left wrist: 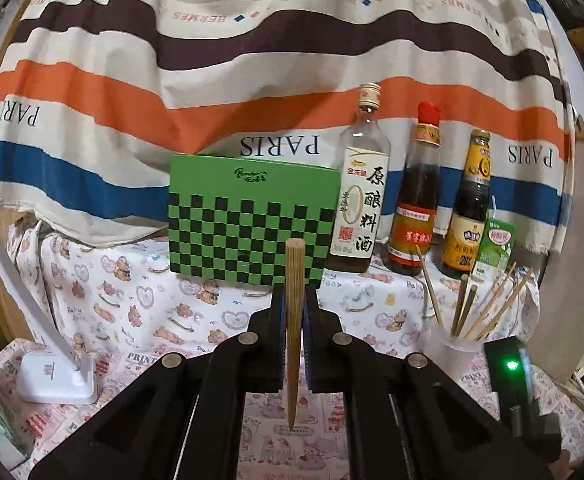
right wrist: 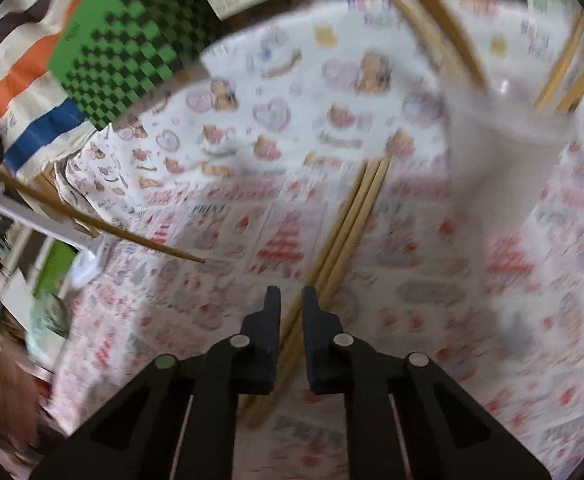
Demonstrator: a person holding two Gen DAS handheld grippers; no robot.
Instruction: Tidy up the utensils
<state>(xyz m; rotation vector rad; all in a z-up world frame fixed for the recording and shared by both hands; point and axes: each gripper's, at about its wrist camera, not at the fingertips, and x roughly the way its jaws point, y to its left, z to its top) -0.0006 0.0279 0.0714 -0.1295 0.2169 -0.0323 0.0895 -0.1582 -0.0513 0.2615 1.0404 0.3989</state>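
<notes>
1. left wrist view: the left gripper [left wrist: 294, 300] is clamped tight on a single tapered brown wooden chopstick [left wrist: 294, 320], which stands almost upright between the pads, blunt end up and thin tip hanging just above the bear-print tablecloth [left wrist: 131, 300]. the translucent white plastic cup [left wrist: 458, 354] holding several more sticks stands to the right, near the three sauce bottles [left wrist: 416, 196] and the green checkered box [left wrist: 251, 220]. risk: the grip is on a narrow taper, so the stick could pivot or slip out on the way to the cup; a low approach could knock the cup over or jab the sticks already fanned out in it.

2. right wrist view (blurred): the right gripper [right wrist: 292, 300] has its jaws nearly together, angled down over a bundle of pale wooden chopsticks [right wrist: 352, 224] lying on the cloth. whether the pads actually pinch one i cannot tell. risk: closing on the bundle may catch two sticks, or scatter the rest.
</notes>
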